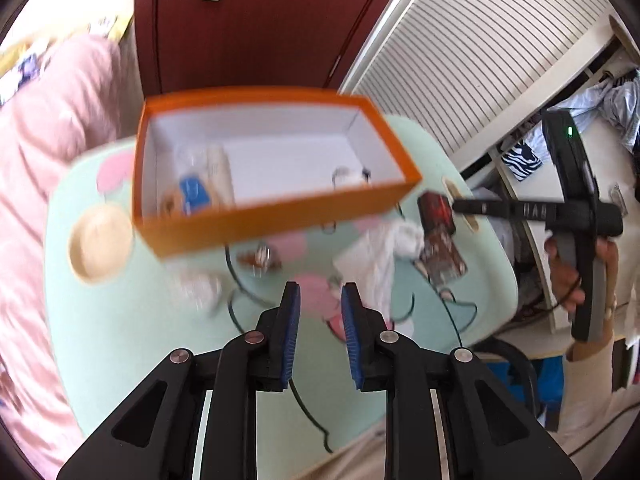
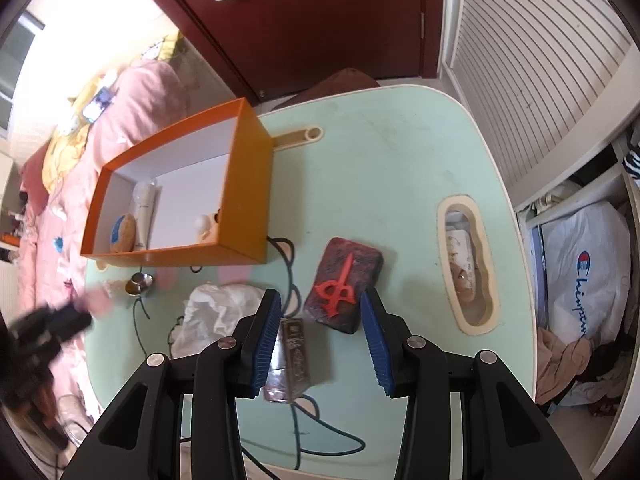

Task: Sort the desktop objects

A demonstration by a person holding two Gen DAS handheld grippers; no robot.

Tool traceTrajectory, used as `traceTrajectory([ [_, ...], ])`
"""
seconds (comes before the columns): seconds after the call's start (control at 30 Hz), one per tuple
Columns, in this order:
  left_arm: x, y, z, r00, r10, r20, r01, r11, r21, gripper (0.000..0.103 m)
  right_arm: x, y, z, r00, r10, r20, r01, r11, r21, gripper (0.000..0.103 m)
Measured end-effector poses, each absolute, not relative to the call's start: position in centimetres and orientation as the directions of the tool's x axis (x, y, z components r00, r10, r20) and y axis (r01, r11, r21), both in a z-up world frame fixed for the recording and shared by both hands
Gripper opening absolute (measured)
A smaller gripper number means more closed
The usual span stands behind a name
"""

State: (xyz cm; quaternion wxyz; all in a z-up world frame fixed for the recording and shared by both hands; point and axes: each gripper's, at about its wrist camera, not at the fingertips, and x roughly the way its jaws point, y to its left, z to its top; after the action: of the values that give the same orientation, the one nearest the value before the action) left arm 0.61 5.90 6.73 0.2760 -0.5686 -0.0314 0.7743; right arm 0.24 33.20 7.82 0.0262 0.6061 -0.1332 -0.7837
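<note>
Two tools in play. Right tool (image 2: 320,340) points steeply down over the mint-green surface (image 2: 380,168), blue pads spread partway, nothing pinched. Directly past its tips, slightly far, lies the dark red case with a red emblem (image 2: 343,290); long axis runs diagonally, from near right toward far left, flat on the surface. Under the left pad of this tool sits a dark wrapped packet (image 2: 290,364), long axis running near-to-far, touching or just beside the case's near corner, cannot tell which. Left of the packet: crumpled white tissue (image 2: 216,312). Further left, a small metal knob-like item (image 2: 139,283).

Left tool (image 1: 320,336) has its pads nearly pressed together and empty, narrow gap visible, nothing between them; view is motion-blurred. It hangs above the near-left part of the surface, well apart from the case.

Orange box (image 2: 248,184) stands at far left, open top, already holding a white bottle (image 2: 143,212), a round blue-and-tan item (image 2: 122,234) and a small pale figure (image 2: 206,226).

Judgement: right tool is the nearer one to case and packet; likely next pick is one of these, then carried far-left into the box. Pads should straddle the short axis.
</note>
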Motion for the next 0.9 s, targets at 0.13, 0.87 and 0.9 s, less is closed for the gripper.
traceTrajectory([
  [0.13,1.9,5.6,4.6,-0.184,0.441,-0.878,-0.363,-0.861,-0.356,0.023,-0.3,32.8,8.1,-0.267,-0.196,-0.944,-0.124,-0.964,0.235,0.041],
  [0.87,3.5,2.2,1.2,-0.293,0.301,-0.907,-0.182,-0.949,-0.256,0.063,-9.4,22.9,7.9,-0.056,-0.256,-0.965,0.020,-0.967,0.255,0.041],
  [0.9,3.5,2.3,1.2,-0.297,0.301,-0.906,-0.186,-0.949,-0.254,0.064,-10.1,22.5,7.0,-0.010,-0.246,-0.969,0.007,-0.969,0.246,0.041],
])
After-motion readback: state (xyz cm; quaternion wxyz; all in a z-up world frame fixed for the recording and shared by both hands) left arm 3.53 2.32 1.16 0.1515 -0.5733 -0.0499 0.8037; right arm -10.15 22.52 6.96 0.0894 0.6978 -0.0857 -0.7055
